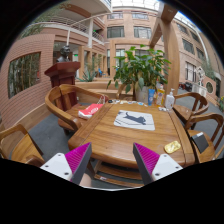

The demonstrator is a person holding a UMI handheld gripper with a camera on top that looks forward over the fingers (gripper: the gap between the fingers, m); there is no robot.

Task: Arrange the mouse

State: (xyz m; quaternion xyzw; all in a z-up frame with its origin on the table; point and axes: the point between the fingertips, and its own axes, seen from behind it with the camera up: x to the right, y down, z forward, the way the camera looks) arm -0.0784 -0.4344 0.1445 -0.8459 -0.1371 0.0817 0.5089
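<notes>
A dark mouse (134,119) lies on a grey mouse mat (133,122) on the round wooden table (115,145), a little right of its middle and well beyond my fingers. My gripper (112,160) is open and empty. Its two magenta pads (80,160) stand wide apart above the table's near edge, with nothing between them.
Wooden chairs (60,100) ring the table. A pink and white item (92,109) lies on the table's left side, bottles (168,99) stand at the far right, and a small yellow thing (172,147) at the near right. A potted plant (140,70) and brick building stand behind.
</notes>
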